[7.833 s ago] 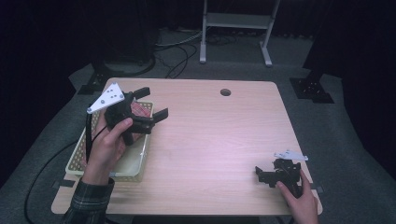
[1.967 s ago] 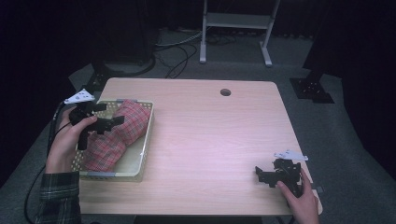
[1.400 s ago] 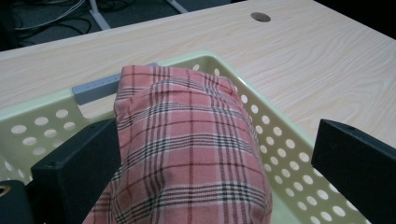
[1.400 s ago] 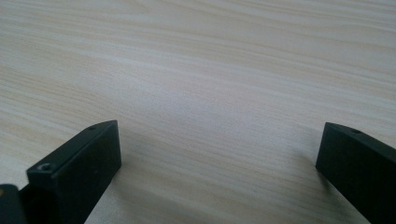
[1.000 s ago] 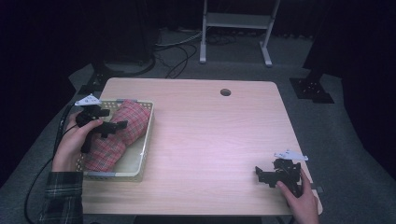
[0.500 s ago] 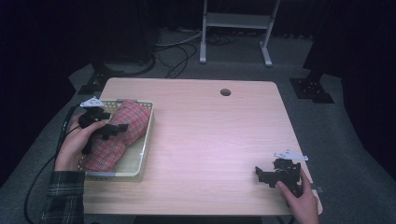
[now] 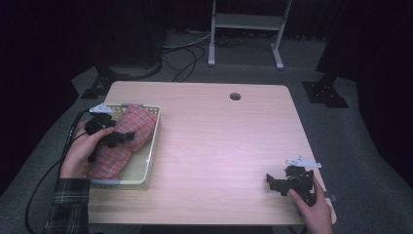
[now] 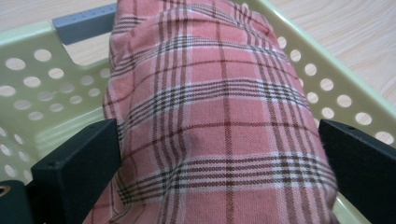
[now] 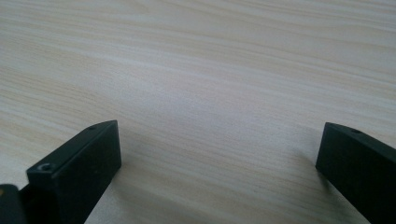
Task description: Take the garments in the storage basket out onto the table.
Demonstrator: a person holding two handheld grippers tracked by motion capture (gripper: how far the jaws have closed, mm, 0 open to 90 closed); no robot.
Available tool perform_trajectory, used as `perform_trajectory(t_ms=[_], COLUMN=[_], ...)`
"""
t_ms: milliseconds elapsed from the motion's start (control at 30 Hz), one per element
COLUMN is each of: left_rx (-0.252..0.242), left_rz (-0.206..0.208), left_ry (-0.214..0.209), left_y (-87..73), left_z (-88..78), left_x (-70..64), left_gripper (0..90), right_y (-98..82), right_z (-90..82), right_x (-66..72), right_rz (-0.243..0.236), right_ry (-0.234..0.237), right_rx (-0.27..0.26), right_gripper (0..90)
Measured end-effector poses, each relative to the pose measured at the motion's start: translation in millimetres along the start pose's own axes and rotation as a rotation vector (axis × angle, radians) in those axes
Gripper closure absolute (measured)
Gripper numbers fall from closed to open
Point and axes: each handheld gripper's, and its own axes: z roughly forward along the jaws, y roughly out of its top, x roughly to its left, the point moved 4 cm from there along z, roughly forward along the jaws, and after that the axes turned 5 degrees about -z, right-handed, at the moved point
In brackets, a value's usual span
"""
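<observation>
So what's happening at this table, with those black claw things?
A person sits at a wooden table holding a two-jaw gripper in each hand. The left gripper is down in a pale green basket at the table's left side, its jaws spread wide on either side of a red plaid cloth bundled in there, not clamped on it. The right gripper sits idle near the table's front right corner, jaws open over bare wood.

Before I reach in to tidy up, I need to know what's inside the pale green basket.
The basket holds a red plaid cloth, bunched between the open left gripper. Whatever lies beneath the cloth is covered, so I cannot tell.
</observation>
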Motion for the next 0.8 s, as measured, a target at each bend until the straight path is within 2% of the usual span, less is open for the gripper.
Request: perform_trajectory(t_ms=[533, 800], left_rx=[0.052, 0.097], left_rz=[-0.005, -0.016], left_ry=[0.007, 0.000], left_y=[-3.5, -7.0], left_z=[6.8, 10.9], left_x=[0.2, 0.1], left_gripper=[1.2, 1.2], right_y=[0.0, 0.0], right_z=[0.0, 0.0], right_x=[0.0, 0.0], right_rz=[0.000, 0.000], right_ry=[0.000, 0.000], right_rx=[0.000, 0.000], right_gripper=[0.0, 0.0])
